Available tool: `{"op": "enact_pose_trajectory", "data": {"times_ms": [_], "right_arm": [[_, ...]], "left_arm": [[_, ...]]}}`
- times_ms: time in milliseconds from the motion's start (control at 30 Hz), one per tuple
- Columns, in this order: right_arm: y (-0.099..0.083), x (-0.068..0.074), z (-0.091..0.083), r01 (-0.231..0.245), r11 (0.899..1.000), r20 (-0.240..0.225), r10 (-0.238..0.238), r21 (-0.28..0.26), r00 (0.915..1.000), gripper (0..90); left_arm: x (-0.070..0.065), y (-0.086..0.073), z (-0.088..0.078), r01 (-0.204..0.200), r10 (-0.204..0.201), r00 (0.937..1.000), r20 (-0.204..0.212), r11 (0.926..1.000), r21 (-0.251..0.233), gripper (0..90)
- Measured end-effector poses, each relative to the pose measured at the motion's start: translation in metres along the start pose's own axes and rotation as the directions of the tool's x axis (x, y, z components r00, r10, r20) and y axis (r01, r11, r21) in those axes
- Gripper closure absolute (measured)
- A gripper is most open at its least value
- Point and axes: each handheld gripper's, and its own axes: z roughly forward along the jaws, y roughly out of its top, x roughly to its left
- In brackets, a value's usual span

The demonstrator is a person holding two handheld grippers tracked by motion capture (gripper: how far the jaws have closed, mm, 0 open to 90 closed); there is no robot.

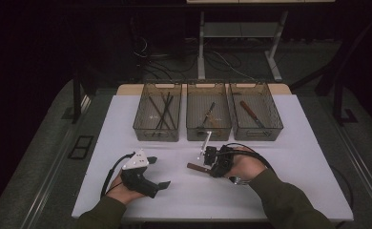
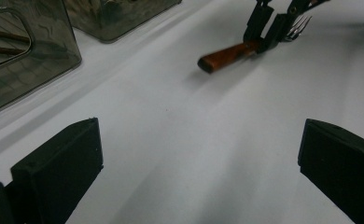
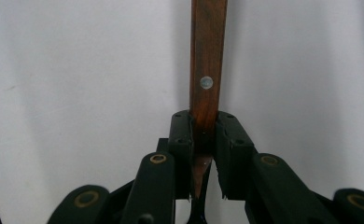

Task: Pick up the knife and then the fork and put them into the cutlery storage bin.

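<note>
We have the fork [image 2: 245, 50] pinched in our right gripper [image 3: 203, 140], its two black jaws pressed against the flanks of the wooden handle close to where the wood meets the metal neck, so most of the brown handle runs out beyond the fingertips and the tines sit back behind them, toward our hand. In the high view the fork [image 1: 199, 167] lies low over the white table [image 1: 294, 157], just in front of the middle bin [image 1: 208, 117] of three, and we cannot tell whether the handle's far end touches the surface. We judge it a light, stiff thing: it will not bend or sag in the grip, and it is in no way fragile. The handle looks smooth and polished, with a small metal rivet showing beyond the fingertips, so it may slide or swivel between the pads if we swing it fast. The narrow flat sides give the pads a fair seat, and holding near the neck keeps the weight of the metal end close to the fingers, which we think is the right place; a hold farther out on the handle would let the tines droop. Our left gripper [image 1: 151, 172] rests on the table well apart from the fork, its jaws spread wide with nothing between them.
</note>
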Motion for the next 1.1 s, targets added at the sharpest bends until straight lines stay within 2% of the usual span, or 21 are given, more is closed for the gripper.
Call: {"op": "enact_pose_trajectory", "data": {"times_ms": [233, 367, 433, 733, 867, 1000, 1100], "right_arm": [[-0.011, -0.011, -0.011, -0.061, 0.996, -0.002, 0.061, -0.067, 0.9981, 77.8], [-0.02, -0.018, -0.018, -0.101, 0.989, -0.012, 0.1, -0.108, 0.9949, 77.8], [-0.025, -0.022, -0.023, -0.114, 0.984, -0.001, 0.115, -0.136, 0.9934, 77.8], [-0.052, -0.042, -0.048, -0.206, 0.946, 0.001, 0.213, -0.25, 0.9771, 77.8], [-0.063, -0.051, -0.06, -0.26, 0.922, -0.002, 0.271, -0.287, 0.9626, 77.8], [-0.072, -0.061, -0.071, -0.293, 0.901, 0.001, 0.309, -0.321, 0.9509, 77.7], [-0.079, -0.068, -0.079, -0.321, 0.883, 0.008, 0.344, -0.343, 0.9389, 77.7]], "left_arm": [[0.0, 0.0, 0.0, 0.001, -0.001, 1.0, 0.001, 1.0, 0.004, 0.0], [0.0, 0.0, 0.0, 0.001, -0.001, 1.0, 0.001, 1.0, 0.004, 0.0], [0.0, 0.0, 0.0, 0.001, -0.001, 1.0, 0.002, 1.0, 0.004, 0.0], [0.0, 0.0, 0.0, 0.002, -0.002, 1.0, 0.003, 1.0, 0.004, 0.0], [0.001, 0.0, 0.001, 0.002, -0.002, 1.0, 0.004, 1.0, 0.004, 0.0], [0.001, 0.0, 0.0, 0.002, -0.002, 1.0, 0.003, 1.0, 0.003, 0.0], [0.0, 0.0, 0.001, 0.002, -0.002, 1.0, 0.004, 1.0, 0.003, 0.0]]}}
